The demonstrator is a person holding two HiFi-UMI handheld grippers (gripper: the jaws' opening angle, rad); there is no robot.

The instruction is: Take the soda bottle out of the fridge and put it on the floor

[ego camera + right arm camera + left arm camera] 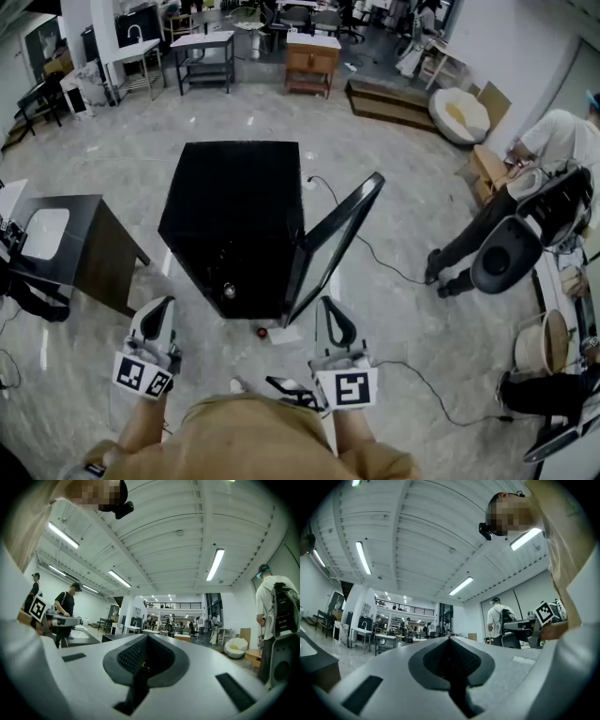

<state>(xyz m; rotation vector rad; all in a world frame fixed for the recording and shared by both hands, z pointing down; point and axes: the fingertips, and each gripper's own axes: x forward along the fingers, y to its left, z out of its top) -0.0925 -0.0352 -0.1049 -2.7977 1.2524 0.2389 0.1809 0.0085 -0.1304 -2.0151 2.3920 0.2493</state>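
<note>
Black fridge [232,216] stands with door [333,246] swung open; interior dark, contents not discernible. Before it, left gripper [159,307] and right gripper [330,307], both clenched, empty. Soda bottle not positively identified: small red-capped item [262,332] on floor [394,187] at fridge's foot.
</note>
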